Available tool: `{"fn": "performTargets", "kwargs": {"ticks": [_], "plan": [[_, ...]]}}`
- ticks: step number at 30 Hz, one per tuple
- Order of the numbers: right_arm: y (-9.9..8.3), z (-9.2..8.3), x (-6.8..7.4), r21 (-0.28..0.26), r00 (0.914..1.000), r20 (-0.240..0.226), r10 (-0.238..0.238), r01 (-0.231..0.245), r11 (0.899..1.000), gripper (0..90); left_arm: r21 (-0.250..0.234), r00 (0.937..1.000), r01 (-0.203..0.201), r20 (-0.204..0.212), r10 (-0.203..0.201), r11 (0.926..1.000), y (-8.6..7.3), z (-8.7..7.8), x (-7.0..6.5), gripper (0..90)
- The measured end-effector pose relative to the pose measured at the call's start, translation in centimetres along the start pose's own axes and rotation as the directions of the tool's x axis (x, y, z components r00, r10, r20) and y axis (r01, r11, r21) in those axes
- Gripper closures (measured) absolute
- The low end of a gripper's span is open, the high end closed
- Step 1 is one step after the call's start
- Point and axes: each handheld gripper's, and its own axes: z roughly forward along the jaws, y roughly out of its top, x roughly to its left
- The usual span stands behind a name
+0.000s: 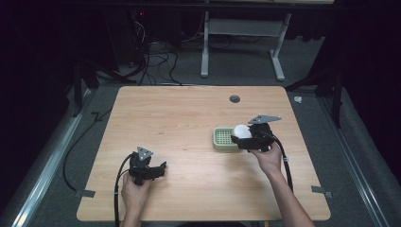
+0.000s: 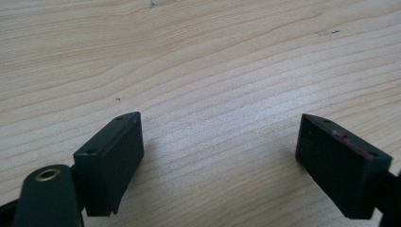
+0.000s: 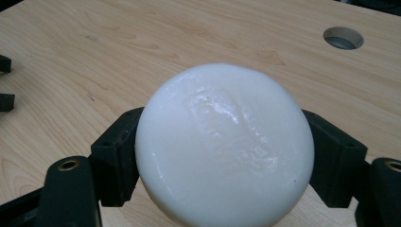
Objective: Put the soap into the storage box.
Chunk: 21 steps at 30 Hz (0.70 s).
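A round white bar of soap (image 3: 224, 146) is clamped between the two black jaws of my right gripper (image 1: 238, 137). In the high view the soap (image 1: 242, 131) hangs over the right end of a pale green slatted soap dish (image 1: 223, 137) at the table's centre-right. My left gripper (image 2: 220, 151) stands open over bare wood with nothing between its jaws. From above, that left gripper (image 1: 162, 168) sits near the table's front left, held by a hand.
The wooden table (image 1: 179, 123) has a round cable hole (image 1: 234, 99) near its far edge, also seen as a hole (image 3: 343, 38) in the right gripper view. Cables and a desk frame (image 1: 241, 42) lie on the floor beyond.
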Motion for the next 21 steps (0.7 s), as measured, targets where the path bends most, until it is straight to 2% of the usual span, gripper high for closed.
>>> {"fn": "performTargets", "kwargs": {"ticks": [3, 6, 21], "plan": [[0.1, 0.4, 0.0, 0.006, 0.9998, 0.016, -0.007, 0.006, 1.000, 24.9, 0.000, 1.0000, 0.000, 0.000, 0.000, 1.0000, 0.0, 0.0, 0.0, 16.5], [0.3, 0.7, 0.0, 0.004, 0.9999, 0.016, 0.003, -0.003, 1.000, 24.9, 0.000, 1.0000, 0.000, 0.000, 0.000, 1.0000, 0.0, 0.0, 0.0, 16.5], [1.1, 2.7, 0.0, 0.026, 0.9996, 0.027, -0.013, 0.012, 1.000, 24.9, 0.000, 1.0000, 0.000, 0.000, 0.000, 1.0000, 0.0, 0.0, 0.0, 16.4]]}}
